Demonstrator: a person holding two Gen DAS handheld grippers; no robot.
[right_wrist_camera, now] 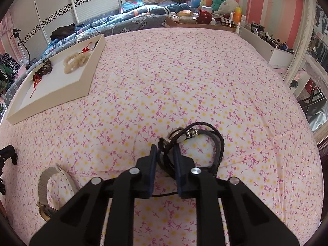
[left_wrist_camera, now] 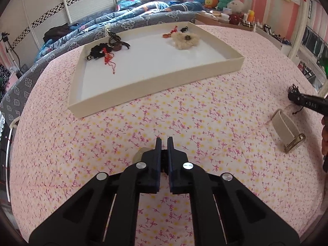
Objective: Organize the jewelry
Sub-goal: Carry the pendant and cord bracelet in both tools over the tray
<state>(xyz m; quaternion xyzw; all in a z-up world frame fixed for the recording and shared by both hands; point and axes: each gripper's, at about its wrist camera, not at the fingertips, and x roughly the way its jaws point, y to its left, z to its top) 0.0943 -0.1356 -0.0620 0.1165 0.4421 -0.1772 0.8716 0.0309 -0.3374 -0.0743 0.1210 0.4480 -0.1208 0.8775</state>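
Note:
My left gripper (left_wrist_camera: 164, 141) is shut low over the pink floral bedspread, pinching a small dark piece of jewelry (left_wrist_camera: 164, 160) with a pale bead (left_wrist_camera: 141, 153) showing beside the left finger. My right gripper (right_wrist_camera: 165, 148) is closed on a black braided bracelet (right_wrist_camera: 217, 149) with a metal clasp (right_wrist_camera: 180, 135); its strands fill the gap between the fingers. A cream tray (left_wrist_camera: 155, 82) lies farther up the bed, with dark hair ties (left_wrist_camera: 98, 51), a red knotted cord (left_wrist_camera: 109, 58) and a cream bead bracelet (left_wrist_camera: 185, 40) in it.
A watch with a beige band (left_wrist_camera: 285, 129) lies on the bedspread between the two grippers. A blue quilt (left_wrist_camera: 123, 18), plush toys (left_wrist_camera: 223, 0) and a wooden tray of bottles (right_wrist_camera: 196, 20) lie past the bedspread's far edge.

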